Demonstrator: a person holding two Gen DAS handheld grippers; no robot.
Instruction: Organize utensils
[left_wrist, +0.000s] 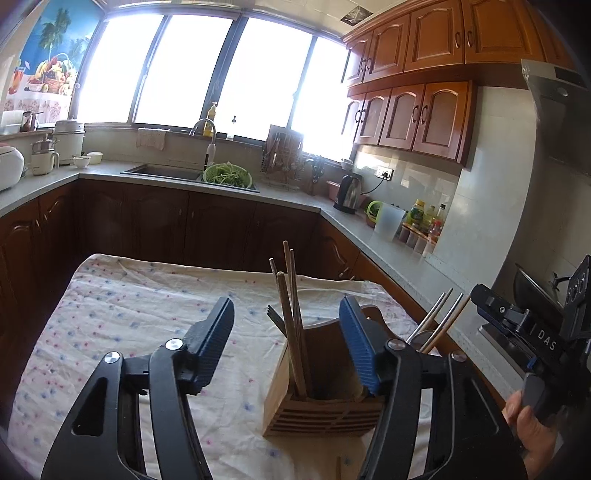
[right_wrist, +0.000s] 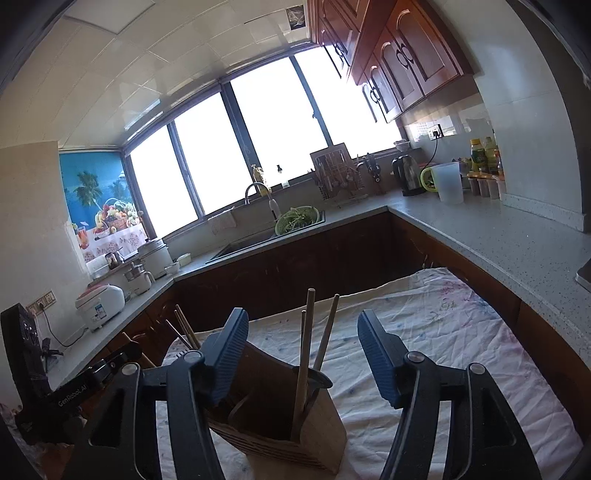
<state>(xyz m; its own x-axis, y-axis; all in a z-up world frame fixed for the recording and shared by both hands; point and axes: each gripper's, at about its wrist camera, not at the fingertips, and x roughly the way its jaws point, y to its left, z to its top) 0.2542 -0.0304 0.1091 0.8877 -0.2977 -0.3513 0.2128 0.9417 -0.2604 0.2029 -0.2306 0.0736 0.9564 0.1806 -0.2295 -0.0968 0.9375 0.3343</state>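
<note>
A: How far along does the sorting look? Take it left to right.

B: On the left, the left gripper (left_wrist: 287, 334) stands wide with nothing between its pads. The flowered cloth (left_wrist: 122, 306) under it looks bare toward its left edge and far corners. The wooden utensil holder (left_wrist: 321, 398) sits near the cloth's right edge, toward the near side.

A: And what's in it?

B: Wooden chopsticks (left_wrist: 291, 314) stand in one compartment, with a fork's tines (left_wrist: 274, 314) just beside them. Further right, metal handles (left_wrist: 441, 317) rise from another compartment. The right gripper (right_wrist: 303, 354) is also spread wide and holds nothing, with the holder below and between its fingers.

A: So it's done?

B: Mostly, I'd judge. Only a thin wooden piece (left_wrist: 338, 468) shows on the cloth at the bottom edge, possibly a stray chopstick.

A: What can't you tell?

B: The gripper bodies cover the near cloth, so more could lie there. The holder's dividers are partly hidden, and a spoon-like bowl (right_wrist: 317, 377) is too dark to name.
</note>
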